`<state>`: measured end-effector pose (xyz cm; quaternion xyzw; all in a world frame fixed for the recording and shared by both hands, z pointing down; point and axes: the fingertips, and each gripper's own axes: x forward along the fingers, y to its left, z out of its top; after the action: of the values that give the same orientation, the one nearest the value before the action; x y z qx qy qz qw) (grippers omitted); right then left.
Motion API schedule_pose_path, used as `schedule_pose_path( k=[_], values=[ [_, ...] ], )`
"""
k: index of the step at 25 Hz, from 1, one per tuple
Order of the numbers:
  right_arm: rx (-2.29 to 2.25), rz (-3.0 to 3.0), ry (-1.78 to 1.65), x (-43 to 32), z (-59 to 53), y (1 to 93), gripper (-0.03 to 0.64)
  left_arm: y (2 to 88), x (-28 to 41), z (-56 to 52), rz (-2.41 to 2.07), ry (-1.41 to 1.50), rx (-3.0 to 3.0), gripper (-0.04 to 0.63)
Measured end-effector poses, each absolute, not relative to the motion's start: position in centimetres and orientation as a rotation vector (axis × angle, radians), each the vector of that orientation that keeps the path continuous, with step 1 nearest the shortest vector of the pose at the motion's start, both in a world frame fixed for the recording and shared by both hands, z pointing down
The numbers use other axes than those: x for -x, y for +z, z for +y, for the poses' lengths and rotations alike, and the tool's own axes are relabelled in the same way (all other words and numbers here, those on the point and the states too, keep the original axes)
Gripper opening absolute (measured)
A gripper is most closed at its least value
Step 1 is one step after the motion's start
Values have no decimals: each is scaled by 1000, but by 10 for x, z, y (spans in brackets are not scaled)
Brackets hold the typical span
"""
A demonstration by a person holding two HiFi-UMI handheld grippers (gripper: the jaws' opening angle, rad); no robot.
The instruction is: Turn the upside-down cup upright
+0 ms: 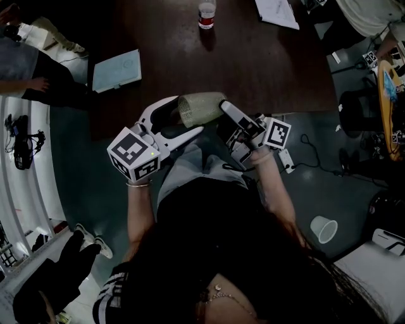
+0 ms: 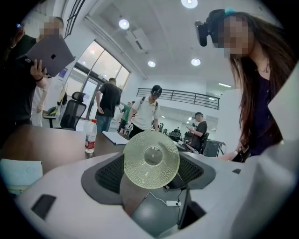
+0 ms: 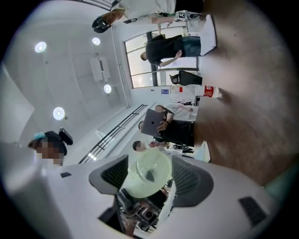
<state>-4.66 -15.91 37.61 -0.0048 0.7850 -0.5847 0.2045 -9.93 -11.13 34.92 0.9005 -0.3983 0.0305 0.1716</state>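
Note:
A pale green, textured cup (image 1: pixel 202 107) lies on its side in the air just off the near edge of the brown table (image 1: pixel 253 63). It hangs between the two grippers, which face each other. My left gripper (image 1: pixel 190 114) brackets the cup's left end with its white jaws. In the left gripper view the cup (image 2: pixel 151 159) shows its round base, pressed between both pads. My right gripper (image 1: pixel 223 112) grips the other end. In the right gripper view I look into the cup's (image 3: pixel 148 173) open mouth, which sits between the ribbed pads.
A water bottle (image 1: pixel 207 15) with a red label stands at the table's far side. A light blue notebook (image 1: pixel 117 69) lies on the left of the table and papers (image 1: pixel 277 12) at the back right. A paper cup (image 1: pixel 323 228) lies on the floor. People stand around.

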Motion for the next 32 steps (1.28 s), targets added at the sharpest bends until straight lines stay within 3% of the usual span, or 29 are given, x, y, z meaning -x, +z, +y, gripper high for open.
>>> schedule_pose_path(
  k=[19, 25, 32],
  values=[
    [229, 2324, -1471, 28, -182, 384, 286, 378, 114, -127, -1177, 247, -2484, 364],
    [389, 2447, -1351, 19, -188, 390, 84, 392, 118, -137, -1183, 345, -2462, 364],
    [532, 2750, -1115, 17, -185, 399, 17, 414, 118, -152, -1178, 517, -2441, 364]
  ],
)
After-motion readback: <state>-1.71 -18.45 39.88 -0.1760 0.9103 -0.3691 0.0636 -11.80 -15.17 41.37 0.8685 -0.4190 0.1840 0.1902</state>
